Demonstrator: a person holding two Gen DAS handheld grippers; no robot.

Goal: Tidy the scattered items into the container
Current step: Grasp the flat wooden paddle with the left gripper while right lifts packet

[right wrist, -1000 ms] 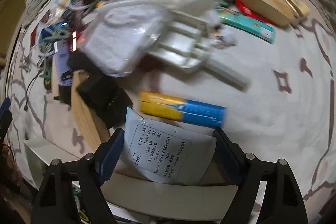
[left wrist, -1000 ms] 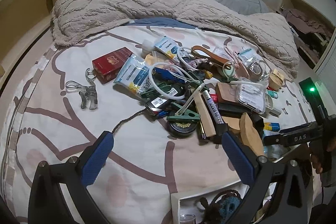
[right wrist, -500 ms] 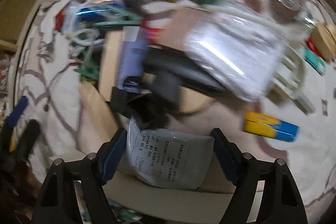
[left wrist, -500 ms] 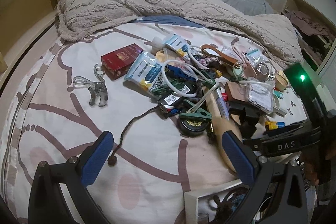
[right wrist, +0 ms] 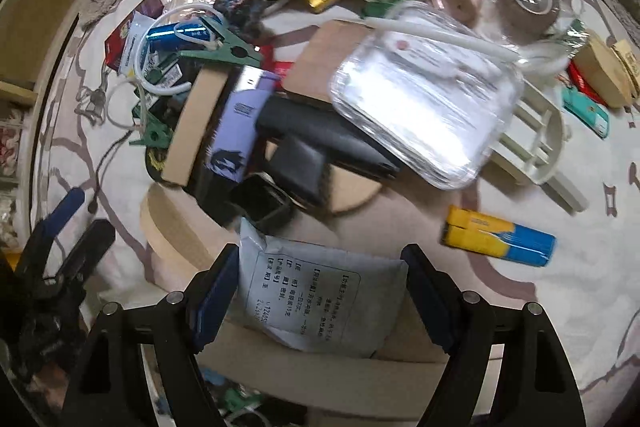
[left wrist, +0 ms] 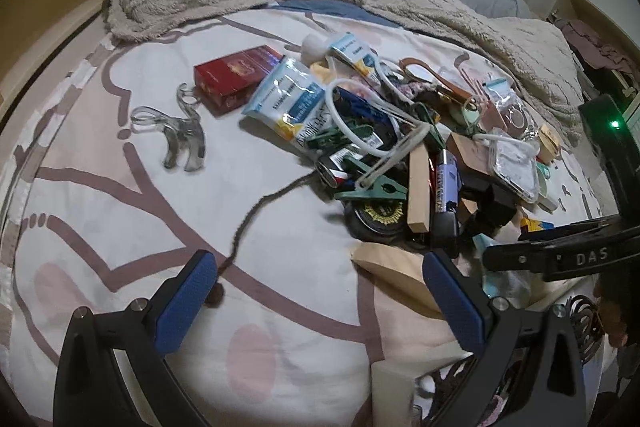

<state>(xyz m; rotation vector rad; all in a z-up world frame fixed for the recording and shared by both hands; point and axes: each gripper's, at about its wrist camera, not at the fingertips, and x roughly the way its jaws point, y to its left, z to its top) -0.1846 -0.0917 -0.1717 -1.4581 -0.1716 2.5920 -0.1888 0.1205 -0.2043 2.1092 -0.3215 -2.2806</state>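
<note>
One pouch sat between my right gripper [right wrist: 318, 287] jaws: a grey-white sachet [right wrist: 316, 291] w/ printed label, both blue pads against its side edges, so I judged it clamped. It hung over the rim of the container [right wrist: 320, 367], a cream box at the bottom edge of the right wrist view, w/ small bits already inside. My left gripper [left wrist: 320, 301] stood spread apart, nothing between the fingers, above bare bedsheet [left wrist: 120, 247] beside a dark cord [left wrist: 256, 211].

Handling, my guess: sachet was light, soft, a bit crinkly; it'd bow if squeezed hard, so a hold across the flat sides near the middle seemed right, not by a corner. Prob. slick film, could slip.

Rest of the pile lay just beyond the box: clear plastic case [right wrist: 424, 111], yellow-blue tube [right wrist: 500, 237], purple marker [right wrist: 240, 123], green clips [right wrist: 216, 47], red box [left wrist: 236, 75] further off. Case looked stiff but slippery; I'd grip its short edges.
</note>
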